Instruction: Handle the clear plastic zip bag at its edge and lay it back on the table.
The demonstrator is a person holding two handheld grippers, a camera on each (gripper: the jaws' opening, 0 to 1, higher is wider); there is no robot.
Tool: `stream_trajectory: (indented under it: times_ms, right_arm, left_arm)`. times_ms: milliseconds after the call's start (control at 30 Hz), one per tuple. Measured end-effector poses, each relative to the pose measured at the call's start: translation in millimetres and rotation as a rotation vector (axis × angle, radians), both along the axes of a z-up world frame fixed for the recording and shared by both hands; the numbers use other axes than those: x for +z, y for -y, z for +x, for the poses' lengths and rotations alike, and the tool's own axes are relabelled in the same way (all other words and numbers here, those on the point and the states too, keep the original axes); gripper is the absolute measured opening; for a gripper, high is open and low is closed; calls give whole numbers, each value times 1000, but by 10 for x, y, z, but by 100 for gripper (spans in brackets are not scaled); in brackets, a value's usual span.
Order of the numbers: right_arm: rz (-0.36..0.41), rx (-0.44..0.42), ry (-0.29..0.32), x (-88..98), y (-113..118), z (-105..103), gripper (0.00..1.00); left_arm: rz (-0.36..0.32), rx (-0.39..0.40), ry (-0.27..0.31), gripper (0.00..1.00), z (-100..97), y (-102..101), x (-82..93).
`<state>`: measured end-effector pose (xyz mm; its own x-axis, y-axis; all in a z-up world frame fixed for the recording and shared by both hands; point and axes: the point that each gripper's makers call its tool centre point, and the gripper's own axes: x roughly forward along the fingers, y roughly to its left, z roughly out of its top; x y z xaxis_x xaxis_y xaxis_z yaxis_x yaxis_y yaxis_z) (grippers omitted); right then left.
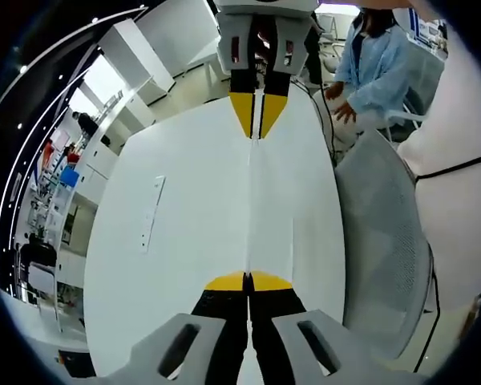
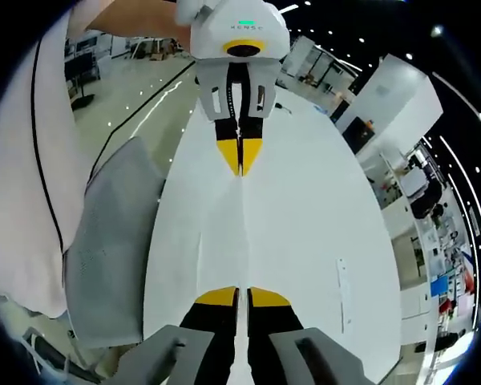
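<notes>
Left gripper view: left gripper [image 1: 248, 281], jaws closed on the near edge of the clear zip bag [image 1: 256, 208]. Bag runs edge-on, stretched straight ahead to the right gripper [image 1: 257, 136], above the white table [image 1: 168, 241].

Right gripper view: right gripper [image 2: 242, 297], jaws pinched on the opposite bag edge; long axis spans gripper to gripper. Grey mesh chair [image 2: 112, 249] alongside. Judgement: both must lower together.

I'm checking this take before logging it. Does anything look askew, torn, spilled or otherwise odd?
Nothing stands out. The clear plastic zip bag is stretched taut, edge-on, between the left gripper and the right gripper, both shut on its ends, above the white table. No tear or spill shows. A grey mesh chair stands beside the table.
</notes>
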<state>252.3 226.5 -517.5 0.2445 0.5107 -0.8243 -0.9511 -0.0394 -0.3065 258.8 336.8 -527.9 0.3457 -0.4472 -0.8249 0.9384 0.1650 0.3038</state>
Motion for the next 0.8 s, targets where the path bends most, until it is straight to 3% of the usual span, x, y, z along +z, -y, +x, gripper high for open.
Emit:
stream_trajectory:
  times_ms: [400, 800]
  right_arm:
    - [85, -8, -44, 153, -202, 1, 3]
    - [88, 6, -79, 133, -342, 28, 2]
  left_arm:
    - [-4, -10, 8, 0, -58, 58, 22]
    - [-10, -19, 14, 0, -74, 84, 53]
